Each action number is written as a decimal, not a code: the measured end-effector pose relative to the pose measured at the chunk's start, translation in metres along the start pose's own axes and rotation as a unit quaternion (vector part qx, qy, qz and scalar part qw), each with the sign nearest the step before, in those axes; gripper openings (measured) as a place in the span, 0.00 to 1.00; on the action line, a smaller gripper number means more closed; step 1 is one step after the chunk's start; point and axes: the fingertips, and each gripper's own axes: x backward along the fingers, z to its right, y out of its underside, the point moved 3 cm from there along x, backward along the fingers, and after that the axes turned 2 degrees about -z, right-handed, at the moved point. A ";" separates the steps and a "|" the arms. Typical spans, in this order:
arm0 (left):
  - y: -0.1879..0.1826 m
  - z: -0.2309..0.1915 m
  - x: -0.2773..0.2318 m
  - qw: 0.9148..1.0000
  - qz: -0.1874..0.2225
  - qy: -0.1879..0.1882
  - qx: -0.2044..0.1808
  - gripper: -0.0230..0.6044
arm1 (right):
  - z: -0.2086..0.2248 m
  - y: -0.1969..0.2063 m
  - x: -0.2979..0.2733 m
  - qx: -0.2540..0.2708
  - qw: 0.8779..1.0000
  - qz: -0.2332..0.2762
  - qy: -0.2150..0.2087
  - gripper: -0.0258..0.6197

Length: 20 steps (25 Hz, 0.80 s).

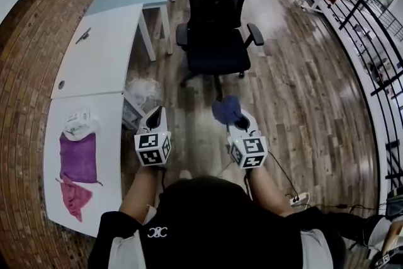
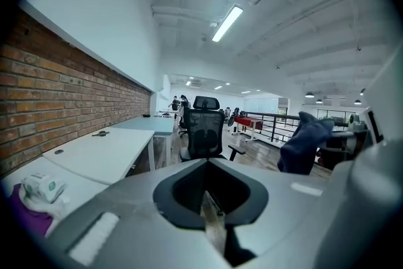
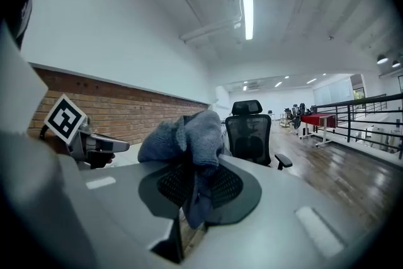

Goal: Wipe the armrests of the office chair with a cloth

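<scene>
Nothing wiped yet: the chair (image 1: 214, 28) stands well ahead, its armrests (image 1: 255, 33) untouched. The right hand-held gripper (image 1: 237, 123) is clenched on the cloth (image 1: 227, 110); the left hand-held gripper (image 1: 157, 113) is pinched together, empty.

The white table (image 1: 110, 154) on the left has a purple cloth (image 1: 79, 157) lying flat, with a pink cloth (image 1: 74, 195) right next to it and a white packet (image 1: 79, 124) at its far end. The office chair (image 1: 215, 28) stands on the wood floor (image 1: 302, 104).
</scene>
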 end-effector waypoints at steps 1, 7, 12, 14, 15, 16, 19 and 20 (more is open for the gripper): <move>0.001 -0.003 -0.001 1.000 0.000 0.000 0.002 0.04 | -0.003 0.001 -0.002 0.003 1.000 -0.003 -0.002 0.11; 0.007 -0.022 -0.007 1.000 -0.002 0.005 0.012 0.04 | -0.017 0.004 -0.024 0.005 1.000 -0.013 -0.001 0.11; 0.005 -0.047 -0.015 1.000 0.004 0.021 0.016 0.04 | -0.040 0.002 -0.049 0.020 1.000 -0.020 0.003 0.11; 0.006 -0.058 -0.019 0.999 0.003 0.031 0.023 0.04 | -0.048 -0.001 -0.058 0.024 0.999 -0.022 0.008 0.11; 0.006 -0.062 -0.020 0.999 0.002 0.036 0.023 0.04 | -0.052 -0.002 -0.061 0.023 0.999 -0.021 0.009 0.11; 0.007 -0.066 -0.021 0.999 0.001 0.040 0.021 0.04 | -0.056 -0.003 -0.063 0.020 1.000 -0.020 0.010 0.11; 0.009 -0.082 -0.028 0.999 -0.004 0.042 0.019 0.04 | -0.068 0.004 -0.074 0.020 0.999 -0.027 0.007 0.11; 0.009 -0.085 -0.030 0.999 -0.004 0.042 0.021 0.04 | -0.070 0.005 -0.078 0.022 0.999 -0.032 0.007 0.11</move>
